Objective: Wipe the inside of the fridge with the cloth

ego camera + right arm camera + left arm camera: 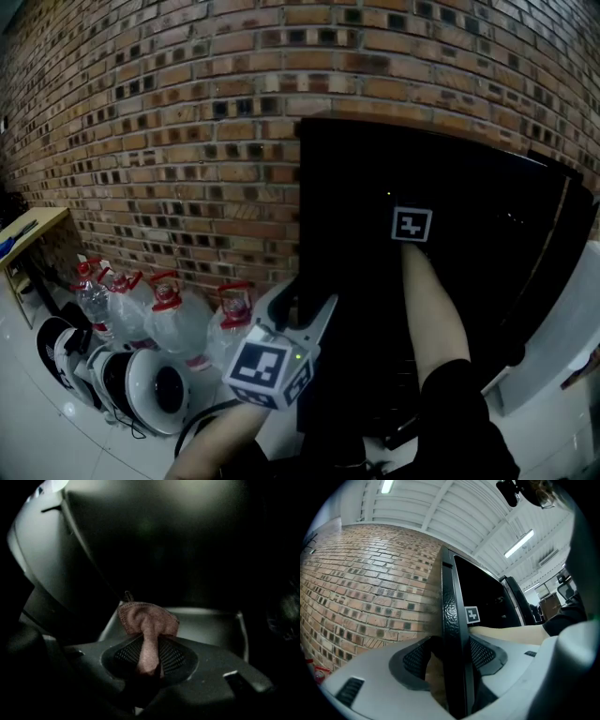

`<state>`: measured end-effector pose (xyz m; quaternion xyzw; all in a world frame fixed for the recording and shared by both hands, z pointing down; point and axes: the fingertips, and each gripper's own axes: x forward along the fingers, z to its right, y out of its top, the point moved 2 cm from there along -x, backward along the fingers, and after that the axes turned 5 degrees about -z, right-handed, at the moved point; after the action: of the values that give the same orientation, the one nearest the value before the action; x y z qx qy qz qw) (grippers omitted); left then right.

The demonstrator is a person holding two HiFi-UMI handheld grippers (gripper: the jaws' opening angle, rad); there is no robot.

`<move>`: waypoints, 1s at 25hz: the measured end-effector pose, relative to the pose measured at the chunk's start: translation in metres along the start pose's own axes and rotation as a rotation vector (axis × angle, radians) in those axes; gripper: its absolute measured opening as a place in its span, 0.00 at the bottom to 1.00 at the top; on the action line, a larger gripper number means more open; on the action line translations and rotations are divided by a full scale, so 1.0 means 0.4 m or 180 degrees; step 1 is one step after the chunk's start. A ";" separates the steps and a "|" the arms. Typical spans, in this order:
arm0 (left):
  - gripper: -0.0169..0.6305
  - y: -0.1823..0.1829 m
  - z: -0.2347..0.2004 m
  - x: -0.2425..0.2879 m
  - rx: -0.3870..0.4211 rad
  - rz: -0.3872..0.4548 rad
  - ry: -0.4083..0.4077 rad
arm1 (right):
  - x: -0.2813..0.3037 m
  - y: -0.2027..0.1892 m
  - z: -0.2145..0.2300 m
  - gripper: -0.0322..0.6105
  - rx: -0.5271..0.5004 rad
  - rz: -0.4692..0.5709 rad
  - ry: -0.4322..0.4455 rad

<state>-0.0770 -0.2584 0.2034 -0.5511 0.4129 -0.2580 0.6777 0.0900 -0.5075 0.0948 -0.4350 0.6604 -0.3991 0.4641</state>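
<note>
Brick wall (pixel 169 141) stands behind a black fridge (pixel 497 206). Left gripper (pixel 454 656) has its fingers clamped on the fridge's thin black side edge (pixel 451 597). Right gripper (pixel 149 657), inside the dark fridge, pinches a pink cloth (pixel 147 618), which bunches just beyond its fingertips.

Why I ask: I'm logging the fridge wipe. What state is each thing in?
fridge: open, dark inside.
cloth: bunched, pinched between jaws.
right gripper: shut on cloth, inside fridge.
left gripper: shut on fridge's front edge.
water jugs: capped, upright.
</note>
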 end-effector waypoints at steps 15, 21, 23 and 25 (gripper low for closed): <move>0.37 0.004 0.000 0.017 0.0056 -0.0263 0.0231 | -0.078 -0.099 0.212 0.20 0.0357 -0.0090 -0.0632; 0.36 0.000 0.002 0.014 0.0009 -0.0210 0.0232 | -0.109 -0.136 0.263 0.20 0.0627 -0.0205 -0.0965; 0.36 0.000 0.003 0.014 -0.0003 -0.0189 0.0231 | -0.119 -0.138 0.238 0.20 0.0698 -0.0171 -0.0822; 0.36 0.002 0.004 0.012 -0.0006 -0.0163 0.0236 | -0.130 -0.126 0.174 0.20 0.0678 -0.0072 -0.0517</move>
<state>-0.0734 -0.2612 0.2015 -0.5522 0.4237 -0.2950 0.6546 0.1771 -0.4821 0.1381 -0.4215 0.5697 -0.4356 0.5551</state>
